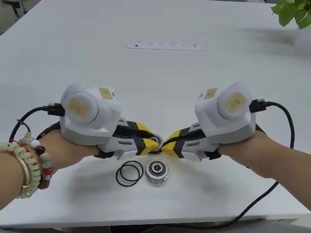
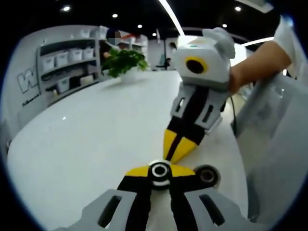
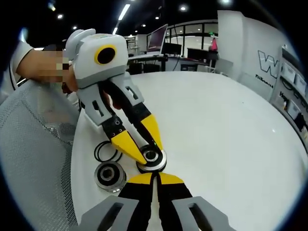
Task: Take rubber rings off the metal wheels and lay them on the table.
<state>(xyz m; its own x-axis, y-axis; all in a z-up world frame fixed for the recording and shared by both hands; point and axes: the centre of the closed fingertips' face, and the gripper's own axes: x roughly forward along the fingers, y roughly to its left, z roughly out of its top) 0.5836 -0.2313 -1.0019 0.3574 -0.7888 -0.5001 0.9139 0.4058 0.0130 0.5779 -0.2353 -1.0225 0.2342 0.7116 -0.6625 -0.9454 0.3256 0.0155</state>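
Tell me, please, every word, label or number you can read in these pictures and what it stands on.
"W": large wall letter in the left gripper view.
"W": large wall letter in the right gripper view; the small line under it is too blurred to read.
White strip on the table: print too small to read.
Stickers on the left hand-held gripper and right hand-held gripper: too blurred to read.

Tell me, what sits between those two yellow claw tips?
A small metal wheel, clamped in the left claw, with the right claw tip at its rim; the right gripper view shows it best.
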